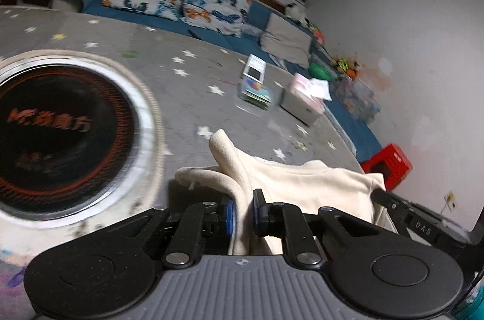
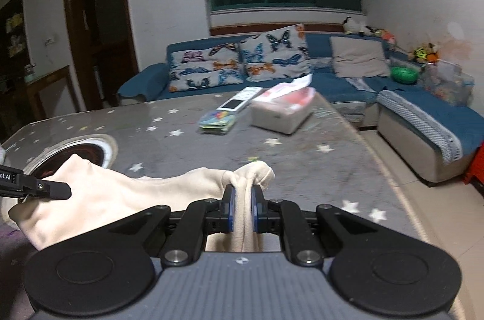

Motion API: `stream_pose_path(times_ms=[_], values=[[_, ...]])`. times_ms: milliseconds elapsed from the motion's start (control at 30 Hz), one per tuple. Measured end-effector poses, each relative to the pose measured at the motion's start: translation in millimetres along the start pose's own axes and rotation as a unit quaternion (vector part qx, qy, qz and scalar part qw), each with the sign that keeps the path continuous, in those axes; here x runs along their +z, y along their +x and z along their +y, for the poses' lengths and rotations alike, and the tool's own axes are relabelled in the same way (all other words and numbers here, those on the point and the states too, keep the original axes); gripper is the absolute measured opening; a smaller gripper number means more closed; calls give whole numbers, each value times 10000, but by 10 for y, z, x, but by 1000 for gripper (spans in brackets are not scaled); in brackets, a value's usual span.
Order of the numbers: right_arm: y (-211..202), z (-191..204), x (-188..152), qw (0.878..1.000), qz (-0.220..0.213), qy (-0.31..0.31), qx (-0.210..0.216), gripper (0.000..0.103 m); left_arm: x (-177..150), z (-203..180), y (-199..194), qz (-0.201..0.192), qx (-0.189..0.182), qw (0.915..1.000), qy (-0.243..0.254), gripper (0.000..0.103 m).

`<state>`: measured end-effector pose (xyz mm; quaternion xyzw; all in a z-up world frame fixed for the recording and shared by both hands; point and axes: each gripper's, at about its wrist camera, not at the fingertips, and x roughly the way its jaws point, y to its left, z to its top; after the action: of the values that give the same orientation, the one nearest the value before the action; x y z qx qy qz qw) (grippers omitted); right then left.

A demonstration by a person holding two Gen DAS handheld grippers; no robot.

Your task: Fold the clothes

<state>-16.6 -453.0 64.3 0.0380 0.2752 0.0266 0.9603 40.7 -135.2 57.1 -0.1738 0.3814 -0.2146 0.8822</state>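
Left tongs [image 1: 243,212] and right tongs [image 2: 243,206] each clench a bunched fold of the cream garment [image 2: 121,196] — stretched between them at the surface's [image 2: 302,162] near edge.

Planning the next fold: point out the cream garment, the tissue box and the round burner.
cream garment [image 2: 127,196], right wrist view, main body.
tissue box [image 2: 279,115], right wrist view, front side.
round burner [image 1: 60,135], left wrist view, dark centre.
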Motion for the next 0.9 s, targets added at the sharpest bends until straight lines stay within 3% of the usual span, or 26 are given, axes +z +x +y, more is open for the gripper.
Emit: stream_pose_path(times_ms=[900], values=[[-51,-810,124,9939,-80,77,-1095,10,10,-965,783,405,-255,9947,905,14]])
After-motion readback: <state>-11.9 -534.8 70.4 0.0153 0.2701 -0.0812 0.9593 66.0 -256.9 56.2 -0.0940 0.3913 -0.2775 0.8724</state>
